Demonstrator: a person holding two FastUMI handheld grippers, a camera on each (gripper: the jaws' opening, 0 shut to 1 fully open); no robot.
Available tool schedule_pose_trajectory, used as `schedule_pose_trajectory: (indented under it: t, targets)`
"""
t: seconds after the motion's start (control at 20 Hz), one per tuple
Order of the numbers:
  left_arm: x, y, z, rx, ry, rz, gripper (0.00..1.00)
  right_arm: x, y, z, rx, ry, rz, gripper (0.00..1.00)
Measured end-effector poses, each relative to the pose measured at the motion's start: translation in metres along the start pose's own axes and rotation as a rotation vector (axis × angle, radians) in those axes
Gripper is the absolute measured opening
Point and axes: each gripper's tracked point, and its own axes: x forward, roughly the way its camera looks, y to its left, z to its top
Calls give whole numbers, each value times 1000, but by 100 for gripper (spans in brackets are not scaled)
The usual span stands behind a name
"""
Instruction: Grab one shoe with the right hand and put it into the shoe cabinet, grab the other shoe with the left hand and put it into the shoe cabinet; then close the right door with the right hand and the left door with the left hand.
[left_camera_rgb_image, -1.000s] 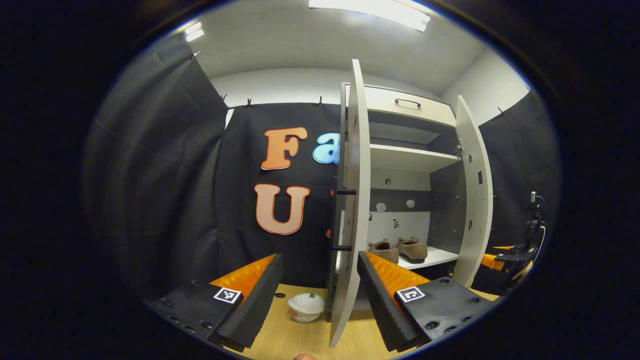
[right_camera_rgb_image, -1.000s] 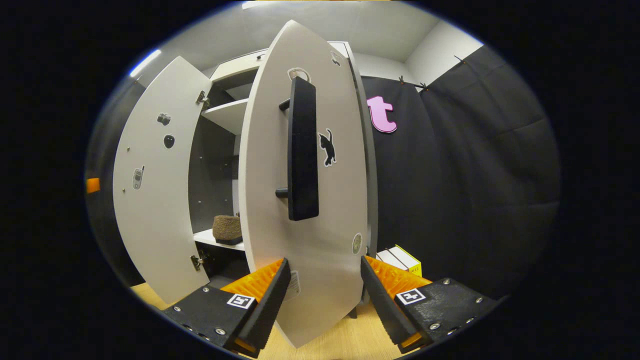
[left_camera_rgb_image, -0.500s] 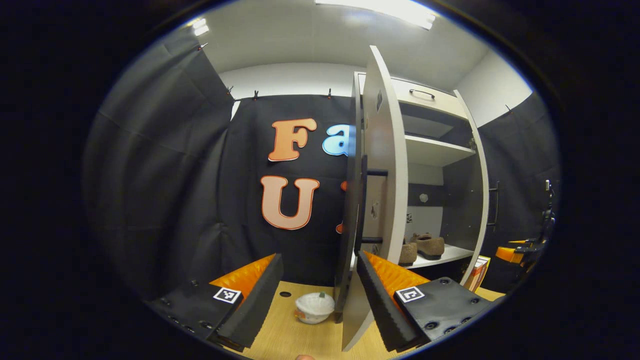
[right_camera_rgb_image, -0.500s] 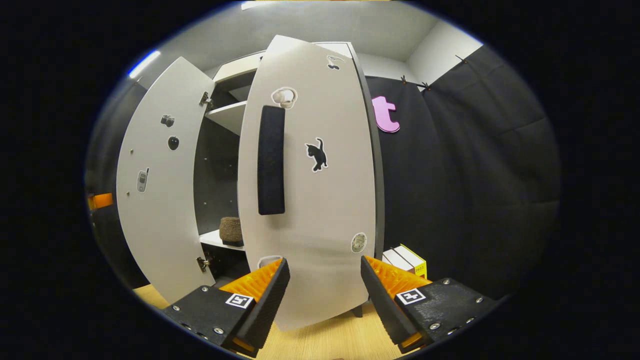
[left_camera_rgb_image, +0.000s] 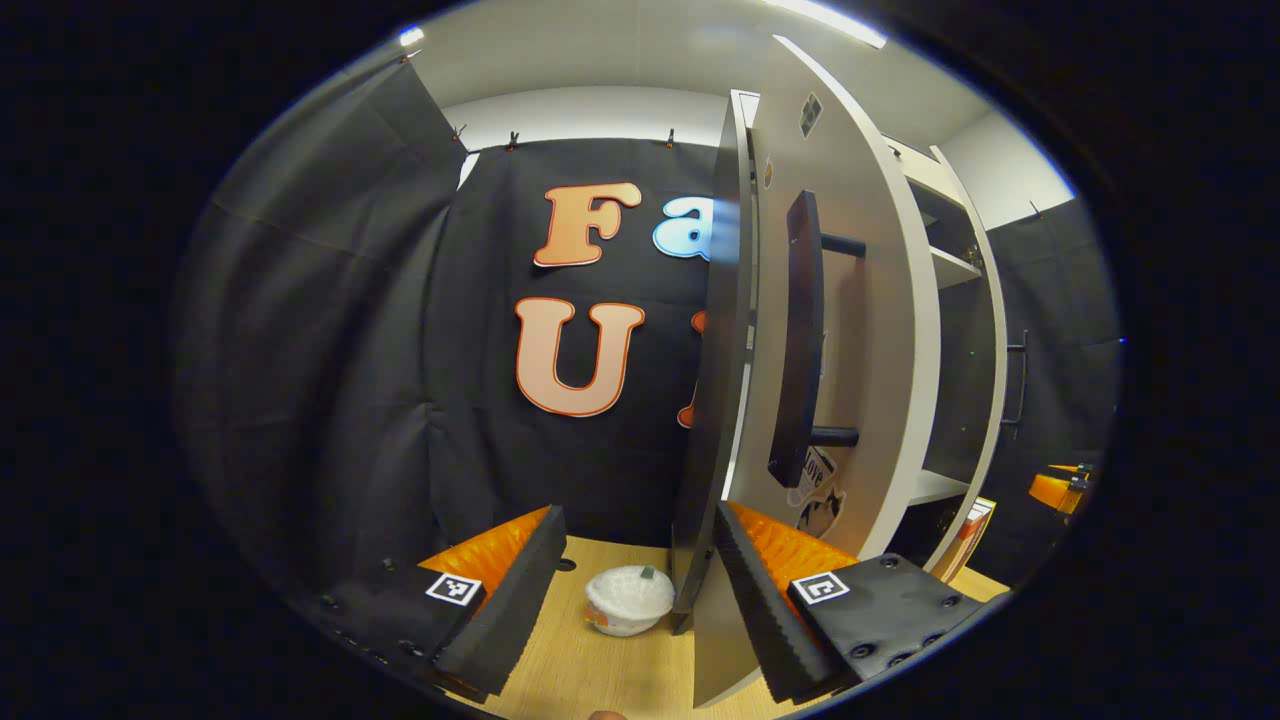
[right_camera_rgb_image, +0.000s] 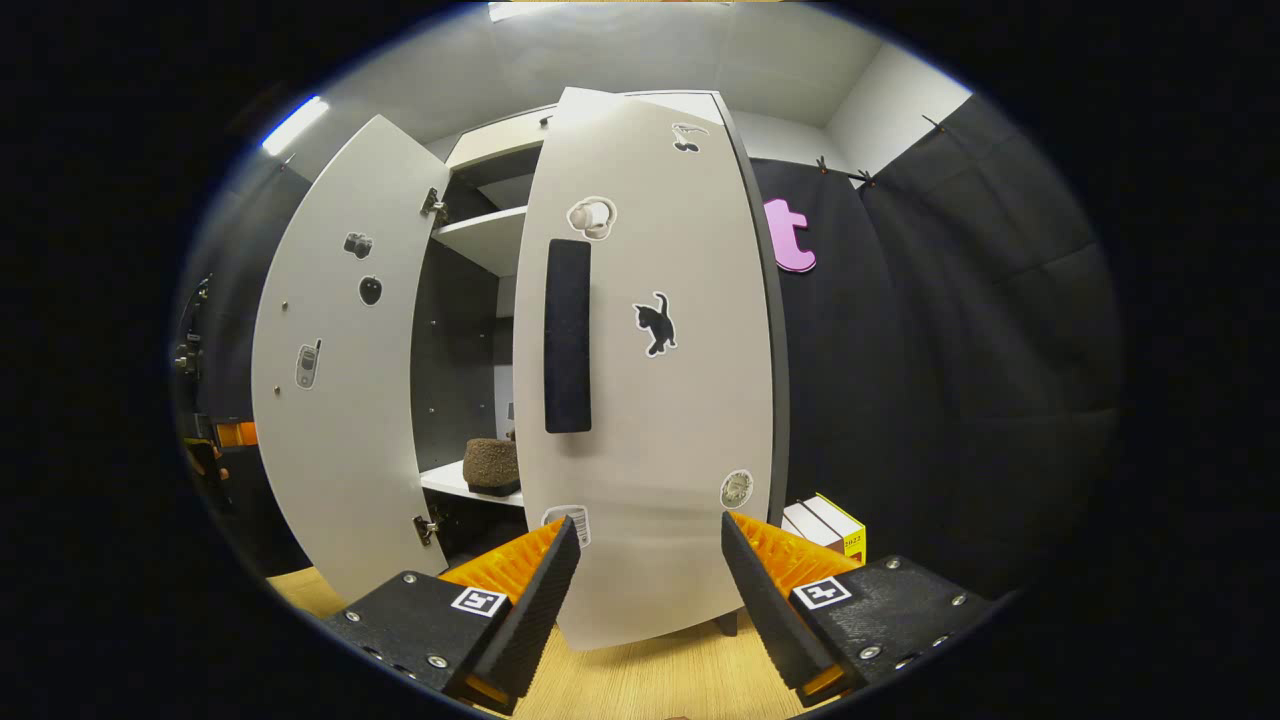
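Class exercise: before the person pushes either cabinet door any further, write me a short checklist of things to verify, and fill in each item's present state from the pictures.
1. Shoe on the shelf: ok.
2. Second shoe inside: cannot tell.
3. Right door fully shut: not ok, a gap remains.
4. Left door shut: not ok, open.
5. Right gripper free, fingers open: ok.
6. Left gripper open, nothing held: ok; white bowl lies on the floor beside the door.

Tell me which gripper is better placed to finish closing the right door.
The right gripper: open, it faces the right door, almost shut. The left gripper is at the left door.
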Motion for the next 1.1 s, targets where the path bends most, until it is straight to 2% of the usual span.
schedule_pose_trajectory:
  t: [0.25,0.35,0.45,0.75,0.8,1.05,1.1]
  targets:
    - [10,-14,13,81,-49,3,94,-7,-2,13,5,-29,1,89]
    - [7,-15,17,142,-73,30,93,-11,-4,16,4,-40,1,89]
    - [8,-12,18,147,-72,45,94,-14,-5,18,6,-46,4,89]
    - [11,-41,8,-4,-30,-82,94,-27,-2,28,13,-65,26,89]
    - [11,-49,8,-5,-28,-101,96,-30,-2,29,10,-70,26,89]
    - [17,-99,12,26,-27,-185,96,-38,-9,31,26,-83,28,89]
    - [19,-108,12,38,-28,-196,99,-39,-10,32,26,-86,26,89]
